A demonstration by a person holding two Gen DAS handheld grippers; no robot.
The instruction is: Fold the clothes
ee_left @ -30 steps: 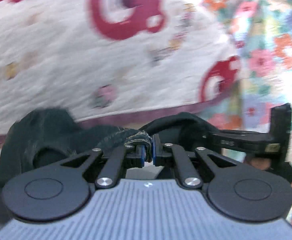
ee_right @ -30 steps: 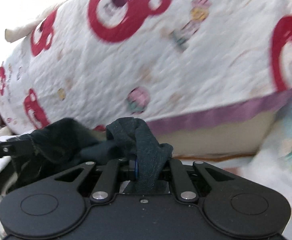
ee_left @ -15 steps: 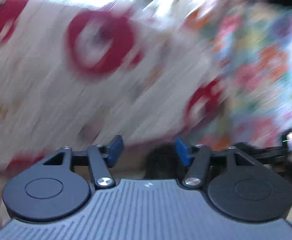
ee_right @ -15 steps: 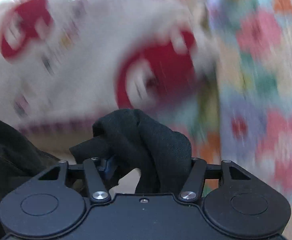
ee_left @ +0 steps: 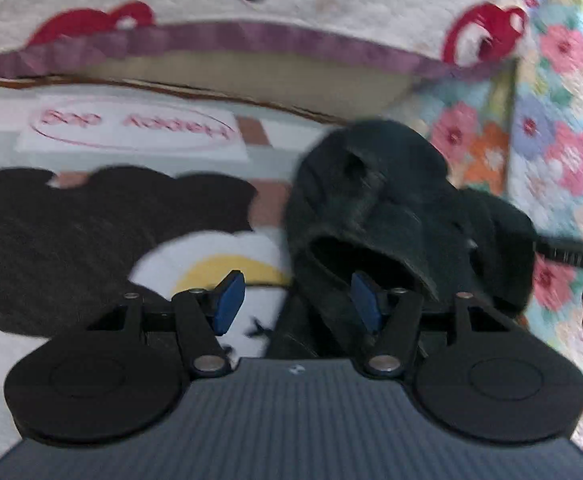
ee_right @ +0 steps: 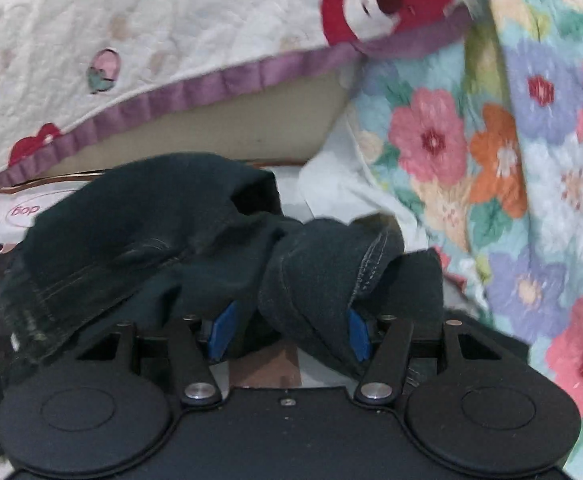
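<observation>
Right wrist view: a dark garment lies crumpled mid-frame on the printed mat, a fold draped between the right gripper's parted jaws. Left gripper jaws apart, garment at right. Quilt behind.

Garment on mat, before bed

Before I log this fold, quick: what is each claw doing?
Left claw: open, holding nothing.
Right claw: open, dark garment draped over it, not clamped.
</observation>
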